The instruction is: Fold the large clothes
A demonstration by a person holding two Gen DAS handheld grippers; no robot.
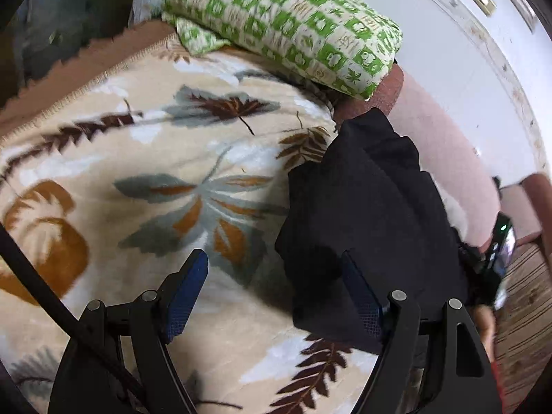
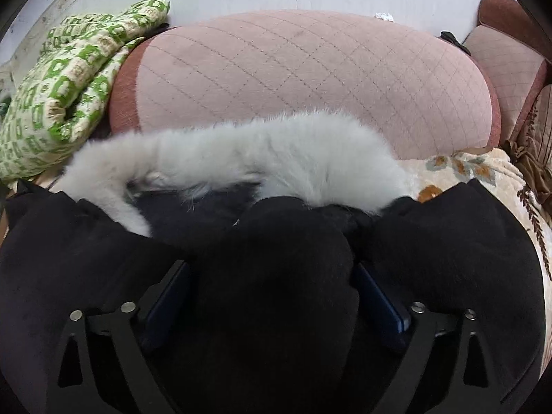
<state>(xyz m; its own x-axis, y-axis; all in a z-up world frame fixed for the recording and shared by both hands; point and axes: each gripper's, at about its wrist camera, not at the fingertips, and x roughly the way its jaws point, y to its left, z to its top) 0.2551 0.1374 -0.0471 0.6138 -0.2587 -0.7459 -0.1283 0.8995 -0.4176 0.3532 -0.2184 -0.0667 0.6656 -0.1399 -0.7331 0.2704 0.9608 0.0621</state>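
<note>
the black coat [image 2: 276, 293] lies bunched on the leafy blanket [image 1: 120, 179], with its white fur trim [image 2: 241, 158] up against the pink sofa back [image 2: 310, 79]. your right gripper [image 2: 272, 269] is pushed into the coat, its fingers apart with a thick lump of black cloth between them; you cannot tell if they are squeezing it. your left gripper [image 1: 276, 262] hangs over the blanket with its fingers wide apart. one finger is over the bare blanket and the other is at the edge of the coat, with black cloth around its tip. a green and white patterned quilt [image 1: 286, 24] sits at the end of the sofa, near the white wall [image 1: 448, 51].
</note>
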